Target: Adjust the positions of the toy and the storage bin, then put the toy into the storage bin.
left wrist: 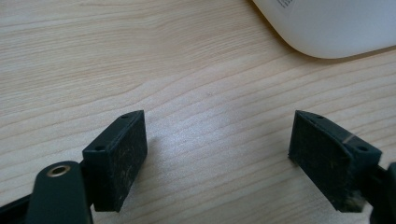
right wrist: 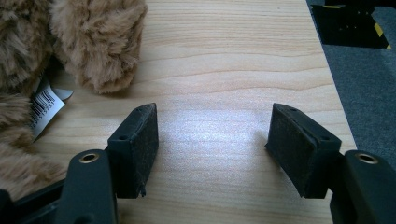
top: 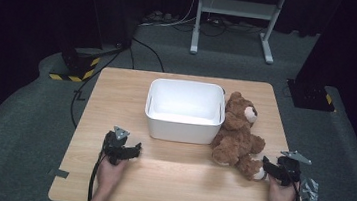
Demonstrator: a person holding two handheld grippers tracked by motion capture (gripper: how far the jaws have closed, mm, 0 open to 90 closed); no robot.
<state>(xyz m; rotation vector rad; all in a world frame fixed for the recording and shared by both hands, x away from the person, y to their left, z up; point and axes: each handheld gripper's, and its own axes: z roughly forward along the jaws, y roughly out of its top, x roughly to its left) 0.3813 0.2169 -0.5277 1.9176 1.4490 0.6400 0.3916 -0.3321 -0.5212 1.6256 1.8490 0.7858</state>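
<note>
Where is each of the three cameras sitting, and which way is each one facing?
High view: above the person's side, looking forward and down on the table, white bin, teddy bear; both forearms, left gripper, right gripper.
Left gripper view: on the left gripper, looking along its open jaws over bare wood toward the bin's corner.
Right gripper view: on the right gripper, jaws open, bear at left.
Shared: bear appears in high and right gripper views.
</note>
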